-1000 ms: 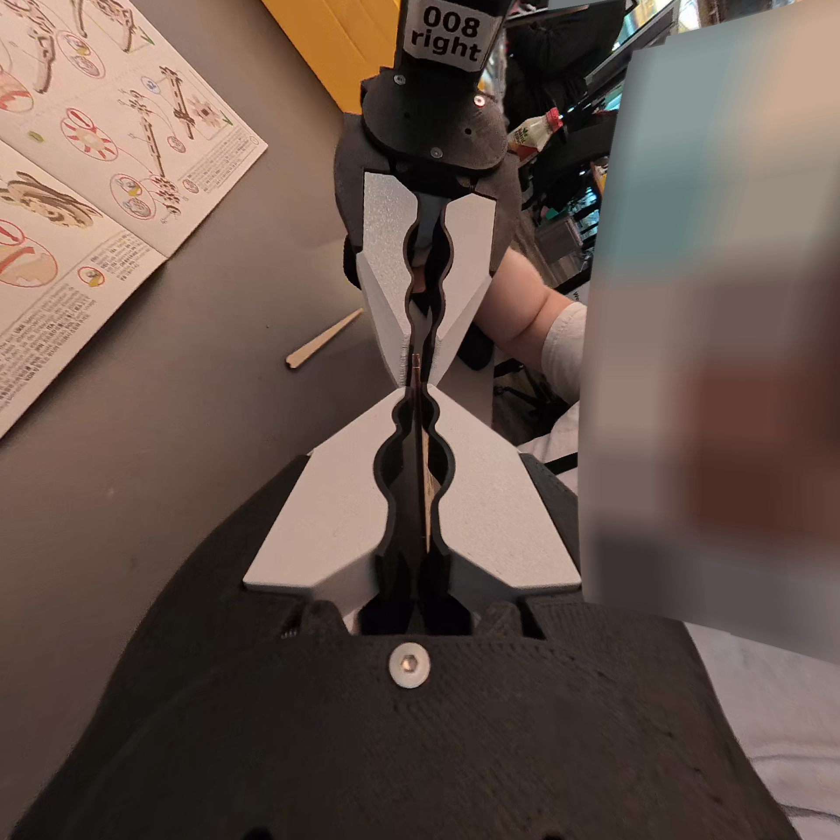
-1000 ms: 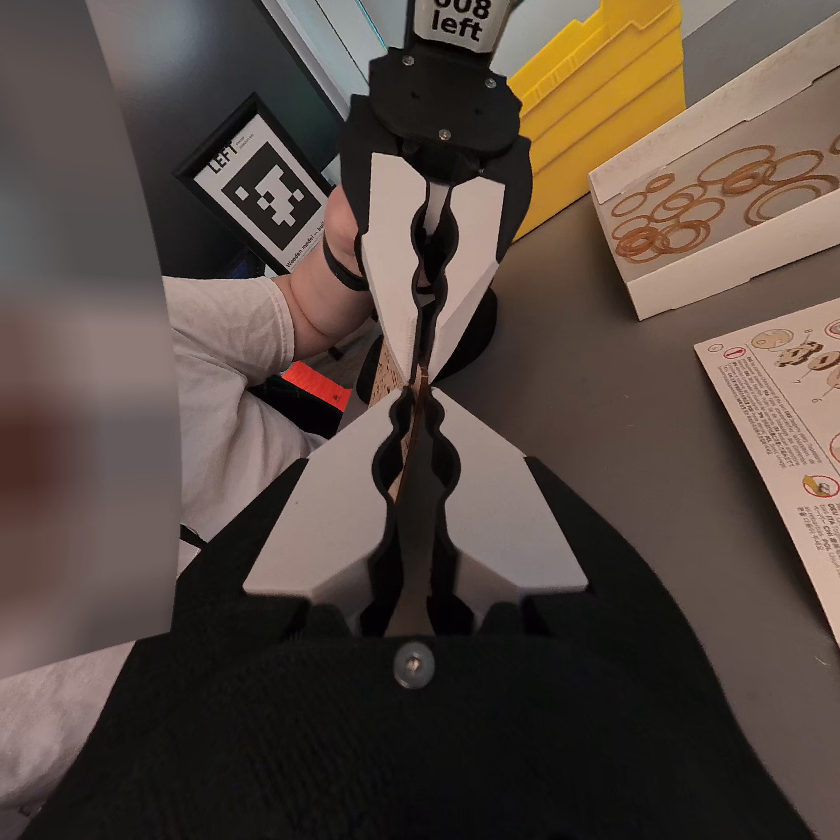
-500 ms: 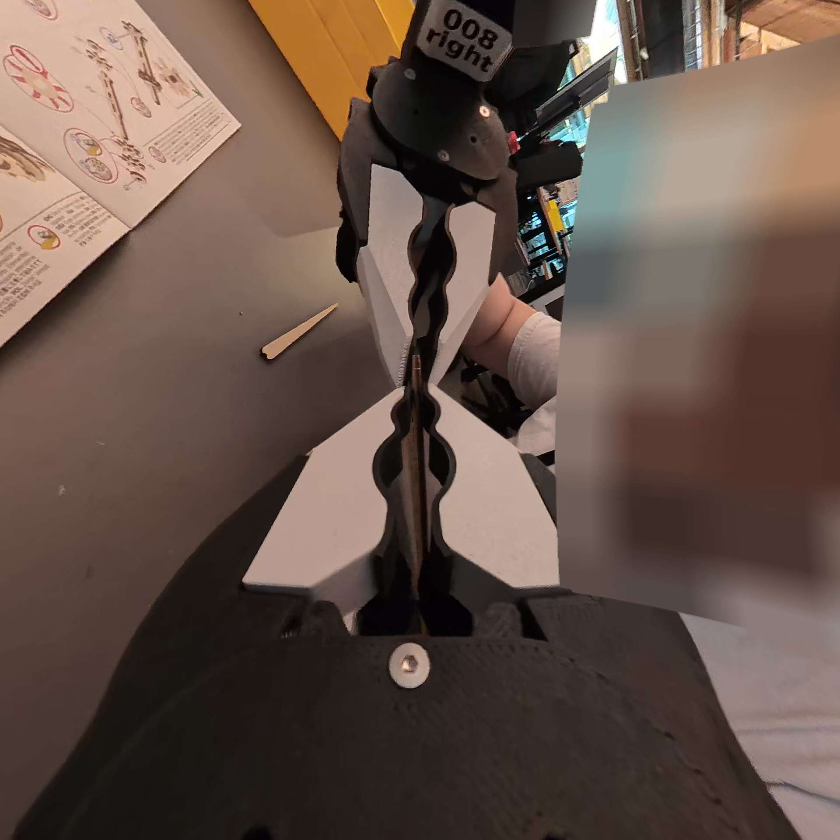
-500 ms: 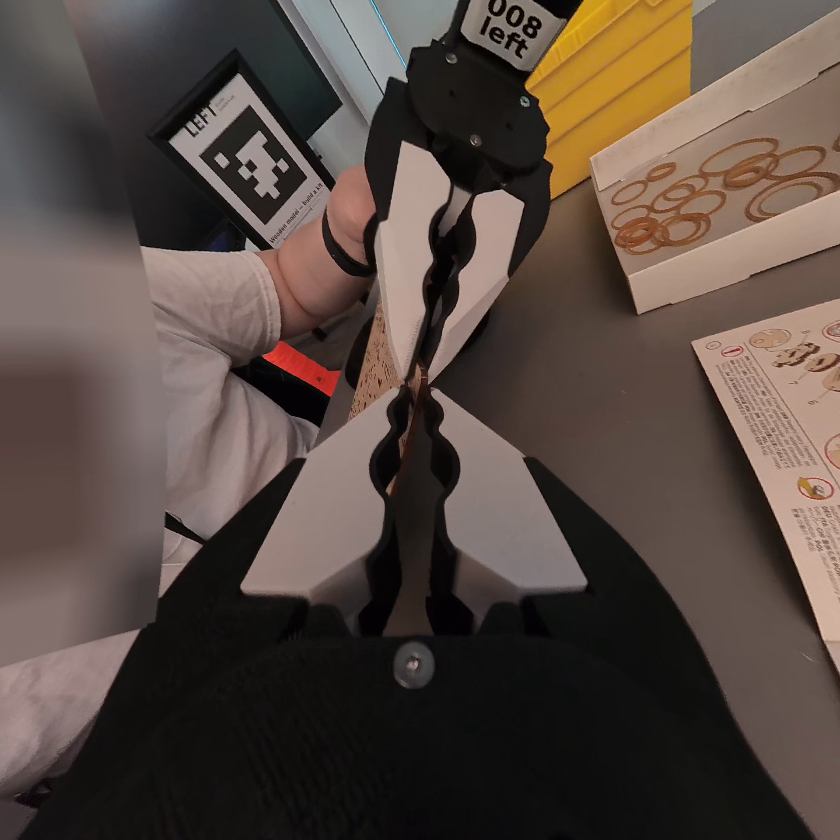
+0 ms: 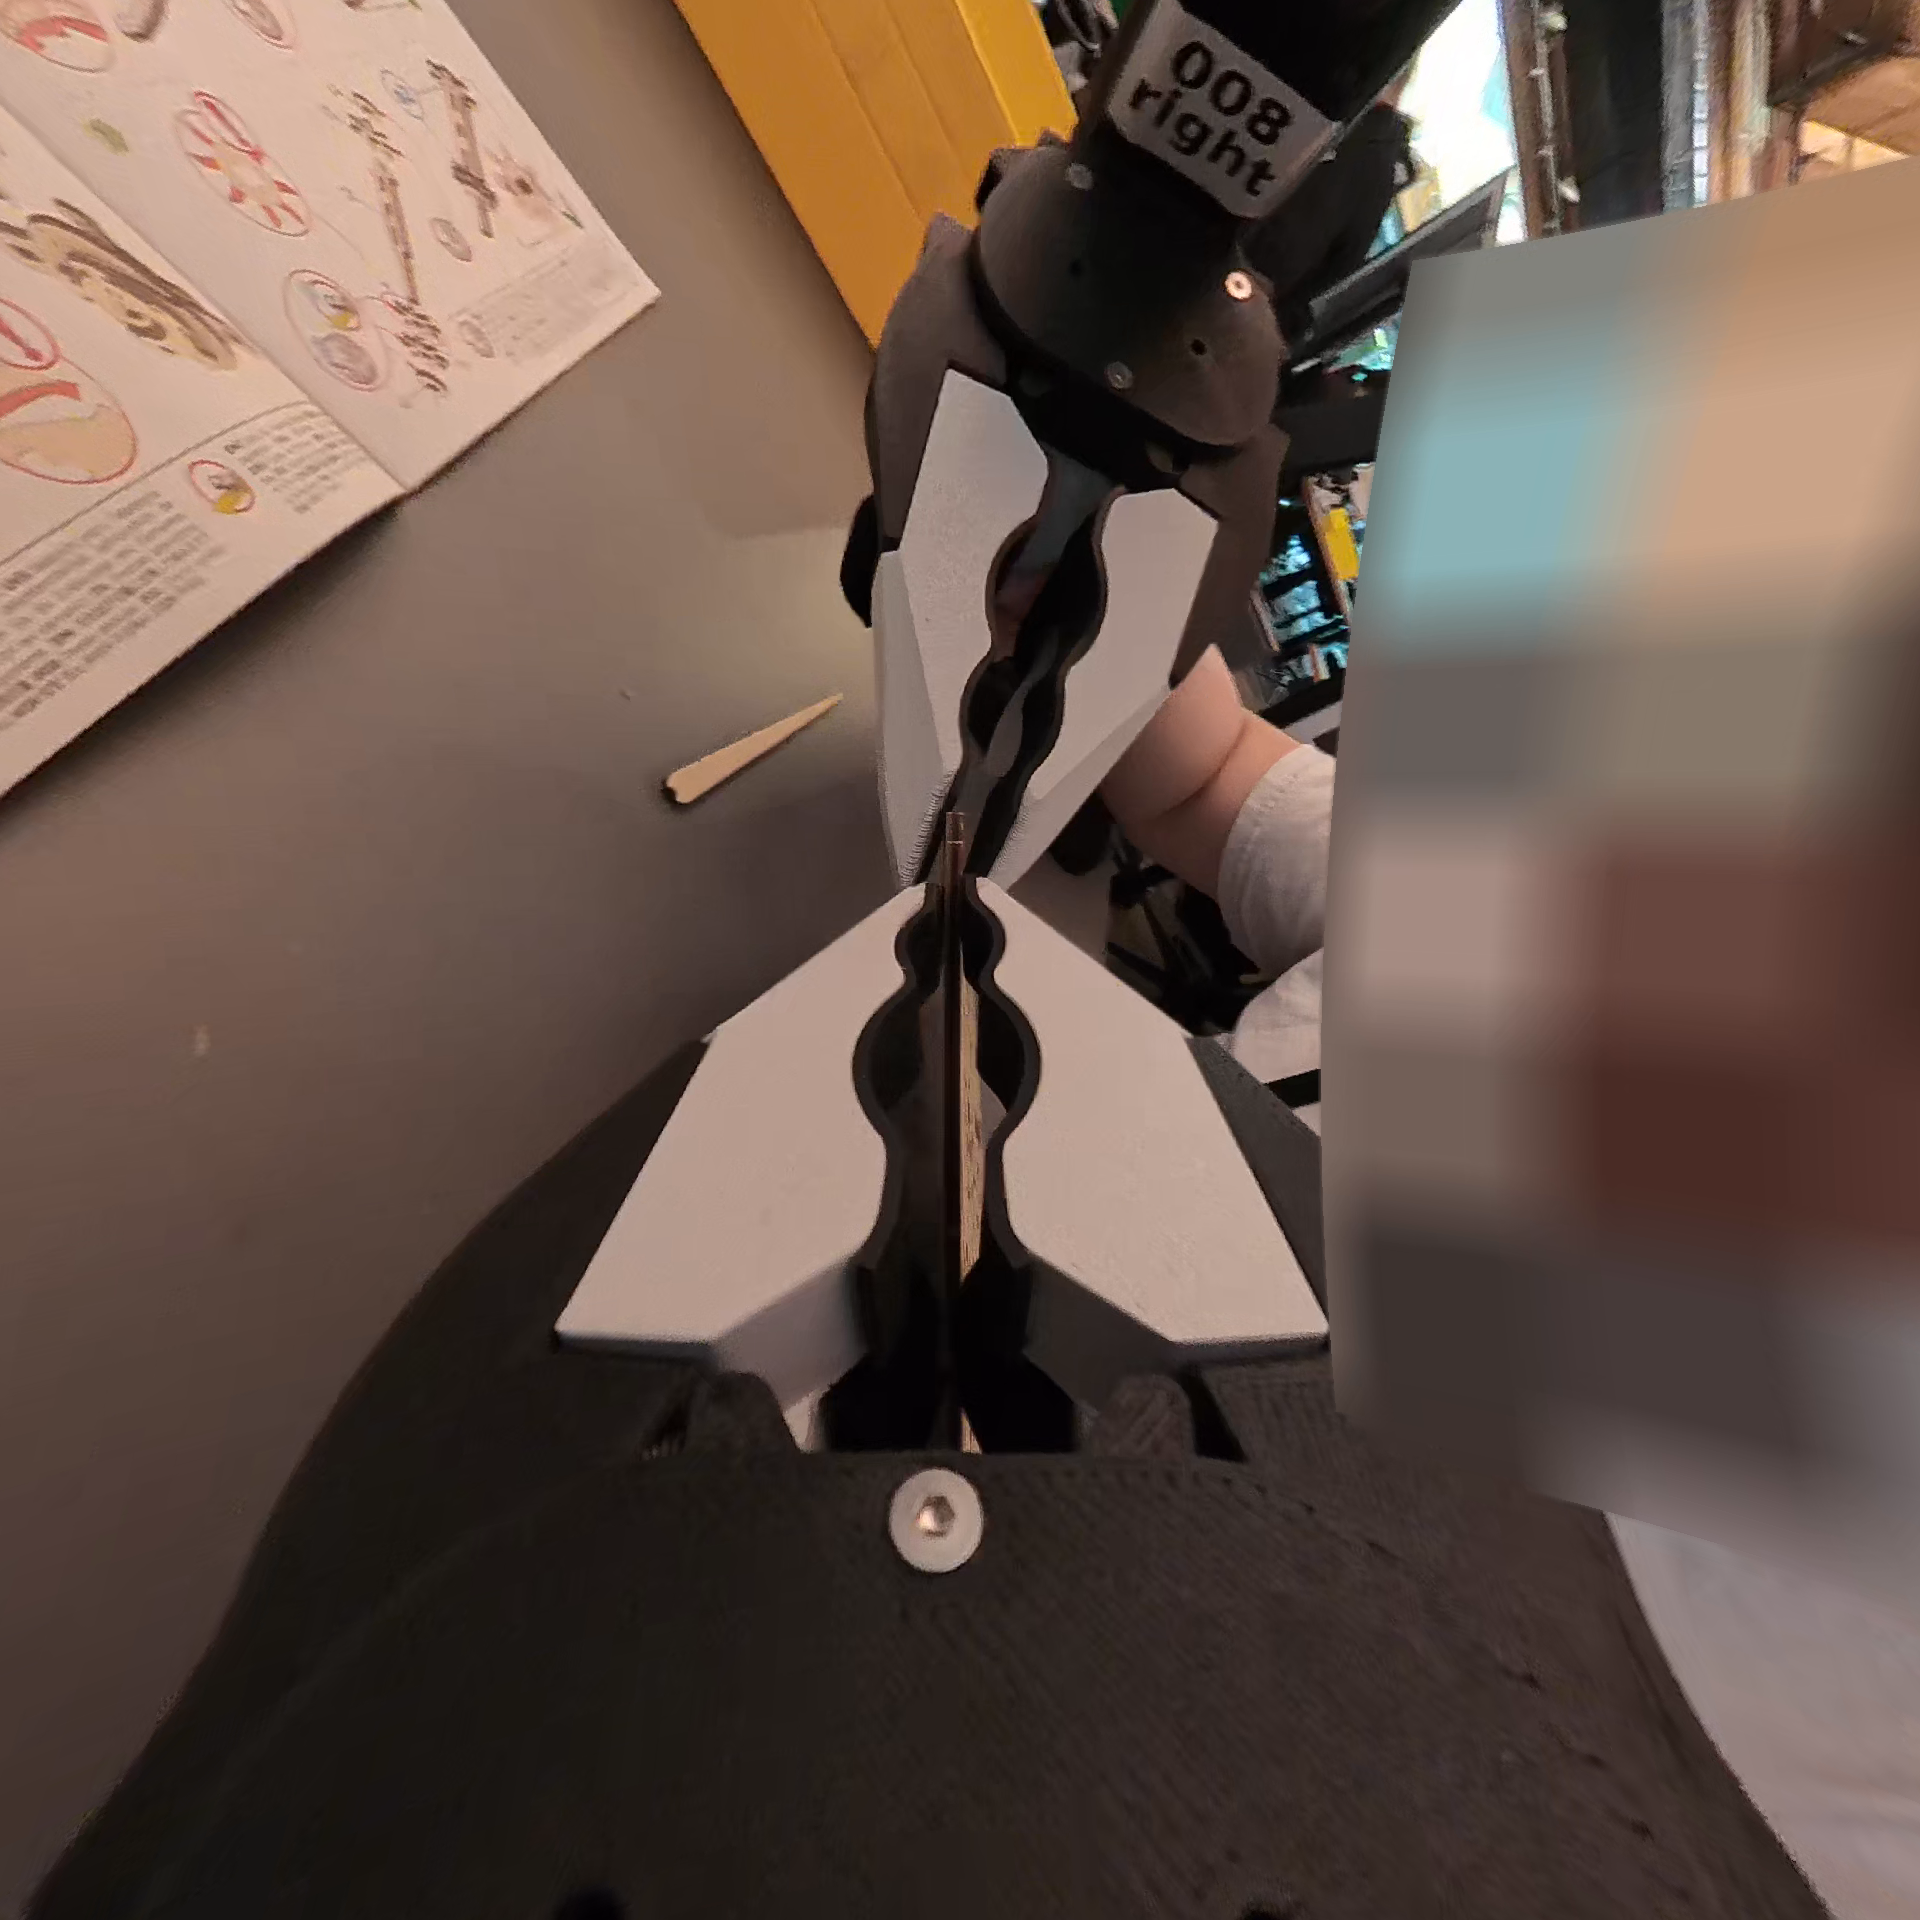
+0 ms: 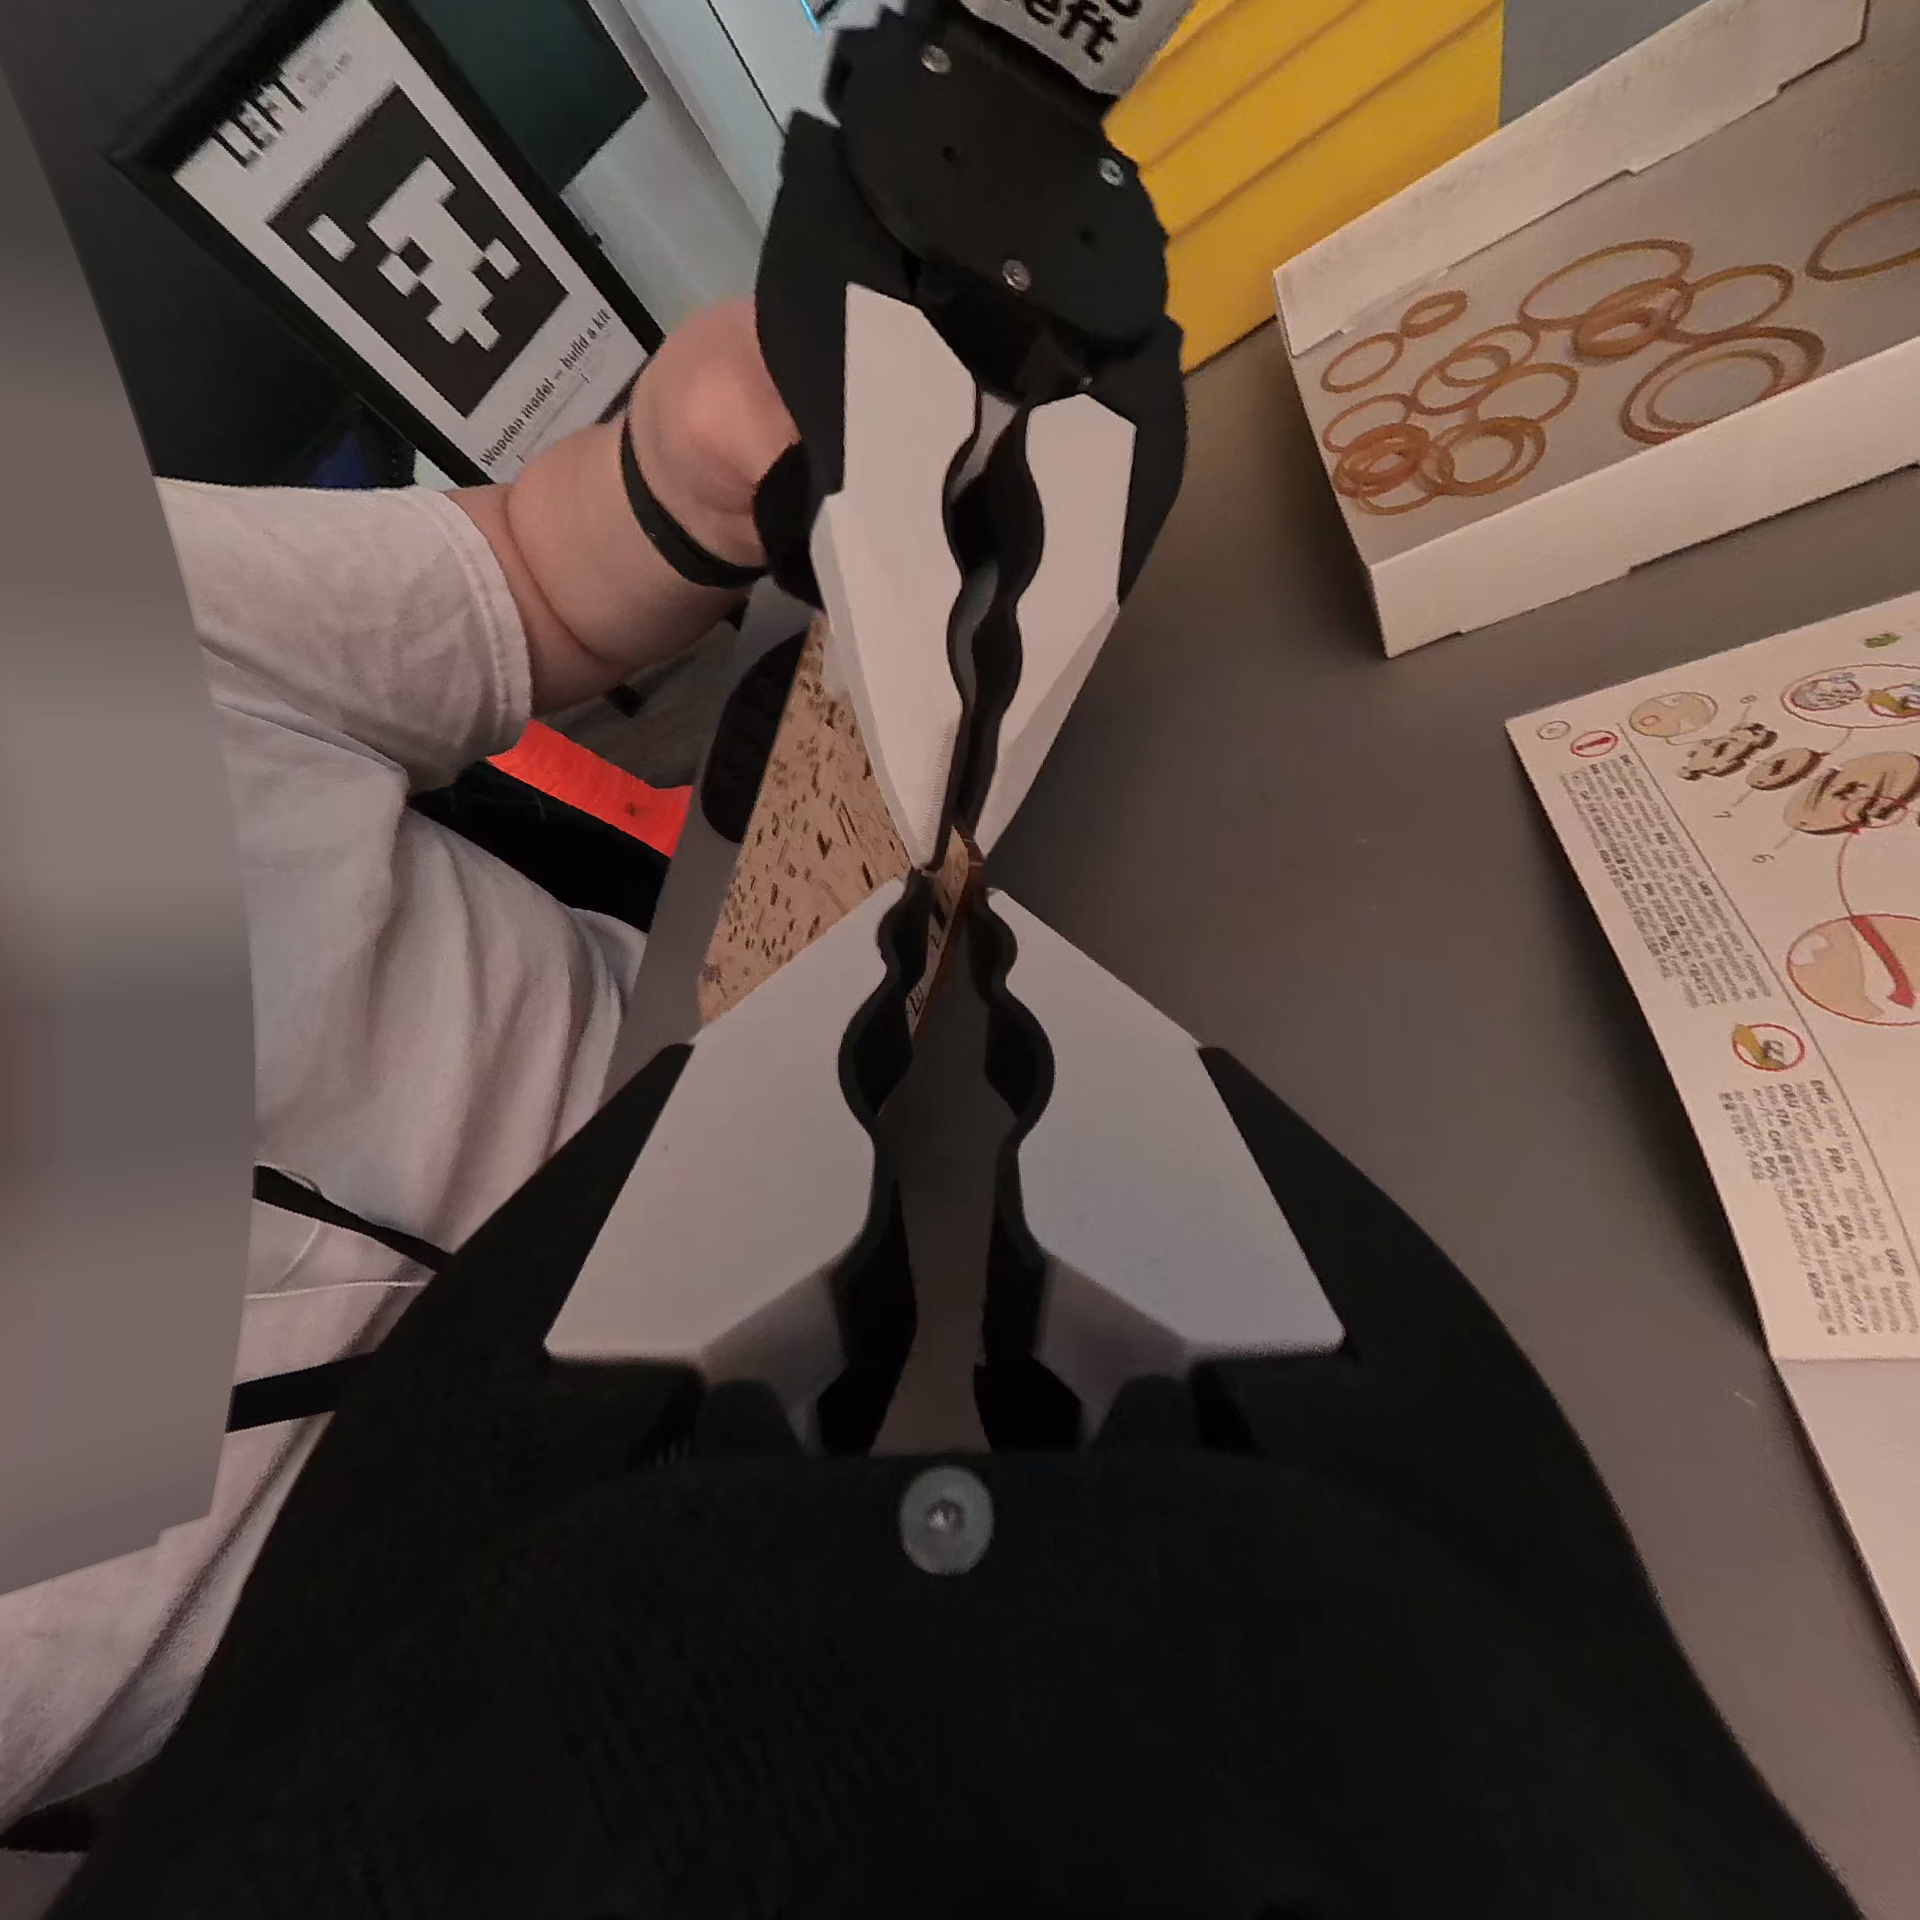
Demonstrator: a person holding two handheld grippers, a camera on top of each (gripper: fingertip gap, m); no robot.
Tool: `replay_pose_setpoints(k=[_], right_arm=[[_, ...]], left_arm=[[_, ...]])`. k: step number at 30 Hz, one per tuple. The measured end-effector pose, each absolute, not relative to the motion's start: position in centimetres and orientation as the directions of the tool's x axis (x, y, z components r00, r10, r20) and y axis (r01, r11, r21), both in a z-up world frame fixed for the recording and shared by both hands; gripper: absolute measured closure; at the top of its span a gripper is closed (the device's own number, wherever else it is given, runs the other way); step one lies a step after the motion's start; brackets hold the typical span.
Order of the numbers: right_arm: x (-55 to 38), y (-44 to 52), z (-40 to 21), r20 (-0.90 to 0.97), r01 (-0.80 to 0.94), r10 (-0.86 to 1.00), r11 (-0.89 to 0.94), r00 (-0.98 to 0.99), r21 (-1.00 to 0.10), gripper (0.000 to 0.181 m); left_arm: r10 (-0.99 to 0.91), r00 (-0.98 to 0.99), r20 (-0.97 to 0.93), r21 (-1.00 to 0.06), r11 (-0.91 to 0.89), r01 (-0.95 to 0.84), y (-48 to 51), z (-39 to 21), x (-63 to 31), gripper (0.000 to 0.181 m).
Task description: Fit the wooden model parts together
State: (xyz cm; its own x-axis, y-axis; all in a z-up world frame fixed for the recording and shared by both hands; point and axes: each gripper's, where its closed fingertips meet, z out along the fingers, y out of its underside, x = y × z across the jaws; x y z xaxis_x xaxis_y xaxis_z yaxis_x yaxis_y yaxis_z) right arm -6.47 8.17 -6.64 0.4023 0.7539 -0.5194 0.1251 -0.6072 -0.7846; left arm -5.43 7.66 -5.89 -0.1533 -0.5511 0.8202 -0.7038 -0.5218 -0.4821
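Wood, left view: thin sheet [image 5: 954, 1039] seen edge-on, clamped upright between the narrow jaws of the left gripper [image 5: 951, 894]; its top edge pokes just past the fingertips.
Left gripper pose: points forward and level over the grey table [image 5: 416, 935], white fingers [image 5: 769, 1143] nearly closed on the sheet.
Right gripper, left view: right gripper [image 5: 961, 831] comes in from above, tilted, tip to tip with the left one; jaws narrow, tips at the sheet's top edge.
Forearm, left view: bare forearm [image 5: 1184, 758] with white sleeve behind the right gripper.
Table items, left view: loose wooden sliver [image 5: 748, 750] lies apart to the left; manual [image 5: 260, 312] open at upper left; yellow bin [image 5: 883, 135] at the top.
Wood, right view: same sheet [image 6: 810, 831] shows its printed face, slanting down left off the table edge; its upper corner sits where both tips meet.
Right gripper pose: right gripper [image 6: 951, 883] points forward, jaws narrow, pinching the sheet's corner.
Left gripper, right view: left gripper [image 6: 954, 831] reaches down from the top, tilted, jaws narrow on the same corner.
Hand, right view: hand [image 6: 707, 416] wraps the left gripper's handle, black band at the wrist.
Table items, right view: white box [image 6: 1558, 540] holding wooden rings [image 6: 1496, 384] at upper right; manual [image 6: 1714, 987] at right; marker board [image 6: 405, 249] upper left.
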Motion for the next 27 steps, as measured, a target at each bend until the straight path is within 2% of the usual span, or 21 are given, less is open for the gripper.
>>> replay_pose_setpoints(k=[1,19,21,25,27], right_arm=[[-6.5,8.2,-6.9,-0.515,0.136,0.752,-0.609,0.412,-0.781,0.175],[-6.7,8.2,-8.4,-0.428,0.243,0.752,-0.597,0.502,-0.765,0.172],[-6.8,8.3,-8.1,-0.438,0.222,0.758,-0.59,0.484,-0.777,0.172],[-6.6,8.0,-5.9,-0.608,0.055,0.733,-0.651,0.306,-0.757,0.176],[-6.3,8.0,-6.2,-0.594,0.071,0.739,-0.643,0.319,-0.762,0.176]], left_arm=[[-0.567,-0.14,0.812,-0.486,-0.523,-0.701,7.7,-6.1,-5.4,0.181],[-0.593,-0.088,0.801,-0.466,-0.524,-0.713,7.8,-7.5,-5.8,0.18],[-0.587,-0.105,0.803,-0.473,-0.519,-0.712,7.8,-7.3,-5.8,0.181],[-0.577,-0.171,0.798,-0.517,-0.511,-0.687,7.6,-5.6,-5.7,0.181],[-0.616,-0.162,0.77,-0.533,-0.484,-0.694,7.6,-5.9,-5.7,0.18]])
